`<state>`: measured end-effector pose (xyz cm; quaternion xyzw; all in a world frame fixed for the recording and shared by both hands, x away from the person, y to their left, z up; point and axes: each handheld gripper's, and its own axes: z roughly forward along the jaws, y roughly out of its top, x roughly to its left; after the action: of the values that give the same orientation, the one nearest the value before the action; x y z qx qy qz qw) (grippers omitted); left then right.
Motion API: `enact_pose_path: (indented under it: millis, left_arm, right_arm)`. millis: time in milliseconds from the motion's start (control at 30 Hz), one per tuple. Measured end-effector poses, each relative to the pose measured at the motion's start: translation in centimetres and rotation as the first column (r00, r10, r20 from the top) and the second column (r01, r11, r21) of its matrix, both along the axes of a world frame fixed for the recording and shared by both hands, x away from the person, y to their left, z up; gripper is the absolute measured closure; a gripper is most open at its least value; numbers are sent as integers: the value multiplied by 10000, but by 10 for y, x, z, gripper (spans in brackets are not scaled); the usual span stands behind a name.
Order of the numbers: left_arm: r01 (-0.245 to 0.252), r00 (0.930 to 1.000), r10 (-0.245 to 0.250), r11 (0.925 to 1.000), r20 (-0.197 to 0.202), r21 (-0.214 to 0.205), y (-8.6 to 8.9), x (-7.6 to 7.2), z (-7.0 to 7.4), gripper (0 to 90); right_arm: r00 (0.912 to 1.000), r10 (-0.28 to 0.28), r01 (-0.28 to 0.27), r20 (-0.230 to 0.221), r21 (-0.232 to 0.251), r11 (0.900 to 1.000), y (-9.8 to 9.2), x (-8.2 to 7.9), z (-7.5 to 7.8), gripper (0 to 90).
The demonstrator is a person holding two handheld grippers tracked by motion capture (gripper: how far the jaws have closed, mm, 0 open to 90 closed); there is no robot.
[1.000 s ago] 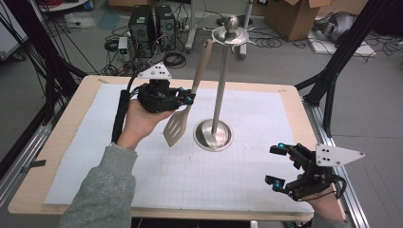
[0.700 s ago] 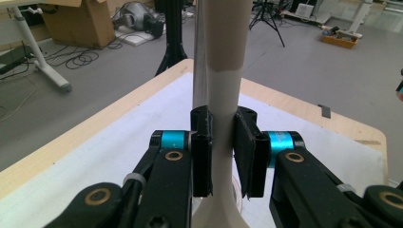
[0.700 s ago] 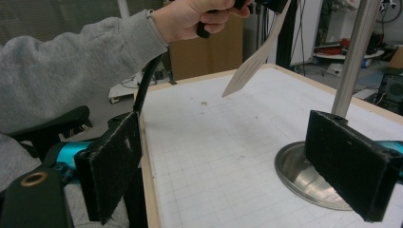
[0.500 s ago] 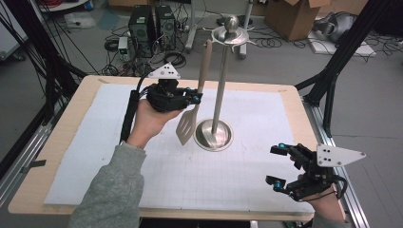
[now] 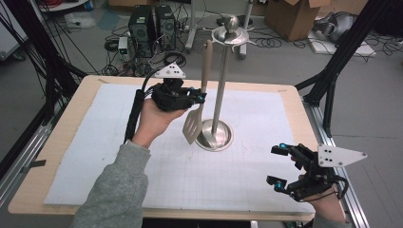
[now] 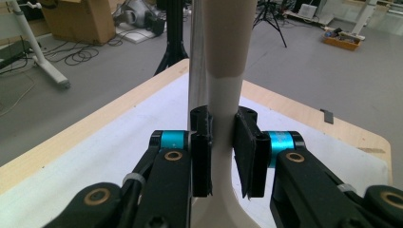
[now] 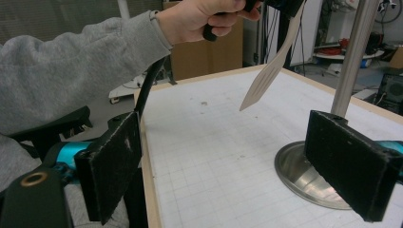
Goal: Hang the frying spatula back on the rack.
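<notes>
Your left tongs (image 5: pixel 198 98) pinch the spatula (image 5: pixel 196 121) by its handle, upright just beside the stand (image 5: pixel 221 90), blade above the surface (image 5: pixel 85 147). Hanging step: lift its top end to a hook. Right tongs (image 5: pixel 280 164) spread, idle.

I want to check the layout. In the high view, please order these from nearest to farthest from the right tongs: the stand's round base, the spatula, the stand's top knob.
1. Stand's round base: left of the right tongs, mid-table.
2. Spatula: just beyond the base, held in the left tongs.
3. Stand's top knob: farthest, high up.
</notes>
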<state>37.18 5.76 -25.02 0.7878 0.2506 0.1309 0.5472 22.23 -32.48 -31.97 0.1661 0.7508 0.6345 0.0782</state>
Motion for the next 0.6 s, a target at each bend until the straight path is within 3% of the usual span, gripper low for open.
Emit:
enact_pose_path:
  millis: [67, 133, 233, 467, 600]
  left_arm:
    - [-48, 10000, 48, 10000, 23, -85, 0, -1, 0, 759]
    - [-30, 10000, 30, 9988, 1, -482, 3, -1, 2, 719]
    - [-79, 9993, 104, 9977, 353, -678, 5, -4, 4, 630]
    - [363, 9962, -335, 9988, 801, -340, 10, -8, 3, 302]
    - [599, 9969, -576, 9973, 534, -425, 17, -12, 0, 163]
  right_arm:
    - [10000, 9, -9, -9, -14, 10000, 0, 0, 0, 117]
    - [10000, 30, -30, -47, -11, 10000, 1, -1, 0, 117]
    - [10000, 39, -39, 13, 10, 10000, 1, 0, 0, 117]
    - [10000, 49, -49, -23, -24, 10000, 2, 1, 0, 117]
    - [10000, 35, -35, -29, -5, 10000, 2, 2, -1, 117]
